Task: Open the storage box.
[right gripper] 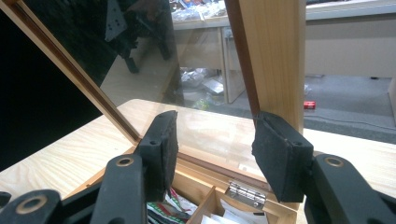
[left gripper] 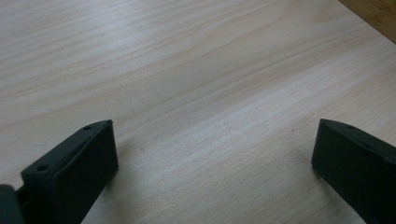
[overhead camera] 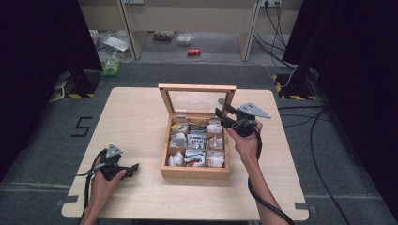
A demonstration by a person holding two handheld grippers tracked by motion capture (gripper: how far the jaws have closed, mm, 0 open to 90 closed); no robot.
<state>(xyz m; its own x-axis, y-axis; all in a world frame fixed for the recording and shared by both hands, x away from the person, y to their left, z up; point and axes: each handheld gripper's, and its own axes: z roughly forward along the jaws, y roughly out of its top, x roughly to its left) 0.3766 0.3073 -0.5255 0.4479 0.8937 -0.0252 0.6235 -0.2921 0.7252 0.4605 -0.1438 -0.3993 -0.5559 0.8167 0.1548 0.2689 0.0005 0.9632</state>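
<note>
At the counter's point(overhead camera: 141, 117) middle we see the wooden box point(overhead camera: 195, 172) with its glass lid point(overhead camera: 197, 100) upright. Our right tool point(overhead camera: 219, 116), jaws apart, hovers at the lid's right frame, box at seven o'clock. Our left tool point(overhead camera: 136, 167), jaws apart, rests at the box's nine o'clock.

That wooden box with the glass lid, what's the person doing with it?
A person works at the table with a gripper in each hand. The right gripper is up by the right side of the wooden box's raised glass lid, open, one pad near the lid's frame. The box is open, its compartments holding small packets. The left gripper rests open on the table, apart from the box.
</note>
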